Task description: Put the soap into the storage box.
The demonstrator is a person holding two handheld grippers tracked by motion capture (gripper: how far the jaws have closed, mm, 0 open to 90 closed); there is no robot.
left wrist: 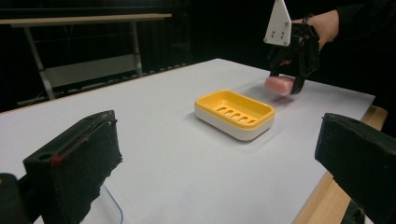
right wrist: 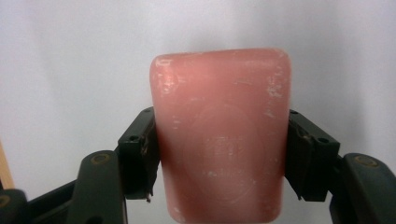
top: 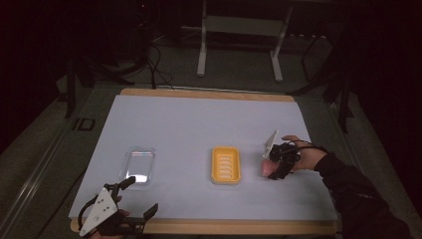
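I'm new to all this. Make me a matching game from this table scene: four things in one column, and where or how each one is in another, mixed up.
Things:
1. pink soap bar
2. yellow soap dish
3. clear plastic lid
4. left gripper

States:
A. jaws apart, holding nothing
B. empty, mid-table
C. clamped in the right gripper
D. flat on the table's left side

Pairs: 1-C, 2-B, 3-D, 4-A

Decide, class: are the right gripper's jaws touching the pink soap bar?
Touching. In the right gripper view, the right gripper has both pads pressed flat against the sides of the pink soap bar, with no gap.
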